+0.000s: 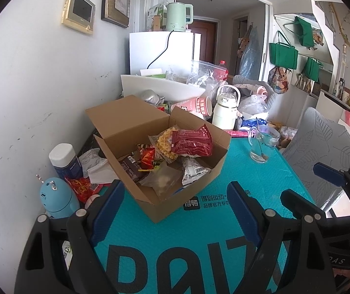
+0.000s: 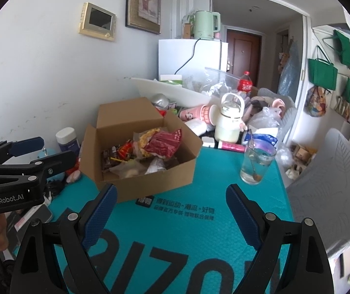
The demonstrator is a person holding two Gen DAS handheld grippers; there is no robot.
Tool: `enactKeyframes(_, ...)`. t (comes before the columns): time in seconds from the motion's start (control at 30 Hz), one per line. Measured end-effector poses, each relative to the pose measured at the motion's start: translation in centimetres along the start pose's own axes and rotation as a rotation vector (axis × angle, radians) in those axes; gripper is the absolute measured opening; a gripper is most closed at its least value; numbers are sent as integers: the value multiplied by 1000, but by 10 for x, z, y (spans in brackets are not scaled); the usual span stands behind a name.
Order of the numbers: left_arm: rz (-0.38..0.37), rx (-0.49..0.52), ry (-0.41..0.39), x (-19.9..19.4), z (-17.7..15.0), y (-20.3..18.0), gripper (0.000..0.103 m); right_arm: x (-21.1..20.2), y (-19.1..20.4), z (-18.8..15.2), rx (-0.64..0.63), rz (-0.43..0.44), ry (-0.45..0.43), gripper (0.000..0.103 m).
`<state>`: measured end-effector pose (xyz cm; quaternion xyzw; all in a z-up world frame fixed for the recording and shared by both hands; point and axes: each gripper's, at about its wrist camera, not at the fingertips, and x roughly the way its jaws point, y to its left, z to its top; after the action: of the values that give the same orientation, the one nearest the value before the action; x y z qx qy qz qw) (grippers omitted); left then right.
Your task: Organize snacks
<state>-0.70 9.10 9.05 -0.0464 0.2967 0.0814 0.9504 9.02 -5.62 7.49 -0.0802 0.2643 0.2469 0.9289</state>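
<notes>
Teal bubble-textured mat (image 1: 199, 220) with black lettering lay bare beneath both claws. Left gripper (image 1: 175, 203) and right gripper (image 2: 171, 205) each stood wide apart and gripped nothing. Just ahead of the left gripper's fingertips sat the open brown cardboard box (image 1: 187, 196), its near corner jutting toward them; snack packets filled it, a red foil packet (image 1: 192, 142) on top. Ahead-right of the right gripper, near the mat's far edge, stood a clear glass with a spoon (image 2: 255, 161). Clutter crowded the table beyond the box, a white wall (image 1: 27, 85) closed the left side, and a grey leaf-patterned chair back (image 1: 327, 152) stood right.
</notes>
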Motion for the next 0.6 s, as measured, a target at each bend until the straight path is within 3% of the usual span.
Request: enactKeyframes(0.6,4,3,25,4,-5,1,85,4,-2,-5,3,-11,18,91)
